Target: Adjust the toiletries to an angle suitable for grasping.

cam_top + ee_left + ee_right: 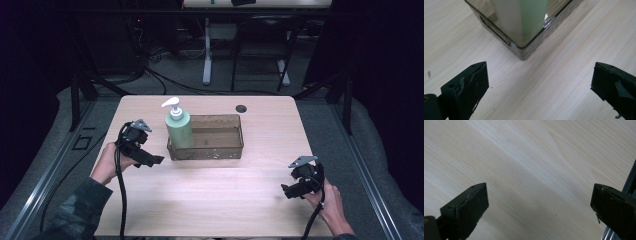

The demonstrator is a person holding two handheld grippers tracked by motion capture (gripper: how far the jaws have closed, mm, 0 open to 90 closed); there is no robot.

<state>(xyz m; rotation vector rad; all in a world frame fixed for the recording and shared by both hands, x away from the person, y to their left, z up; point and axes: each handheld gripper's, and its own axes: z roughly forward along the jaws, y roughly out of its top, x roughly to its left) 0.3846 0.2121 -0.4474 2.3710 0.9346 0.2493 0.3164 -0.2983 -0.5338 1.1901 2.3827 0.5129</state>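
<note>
Left tool (152, 161) open near bin (206, 152) corner, bare table (215, 200) between tools

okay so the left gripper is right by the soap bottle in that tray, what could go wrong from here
1. The pump bottle stands tall at the left end of the shallow tray; a knock from the open left gripper might tip it.
2. The left gripper view faces the tray's corner, so closing in could push the tray across the table instead.

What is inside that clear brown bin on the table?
A green pump bottle stands upright in the left end of the bin. The rest looks bare. The bottle's base is blurred behind the tinted wall, so anything beneath it stays hidden.
</note>
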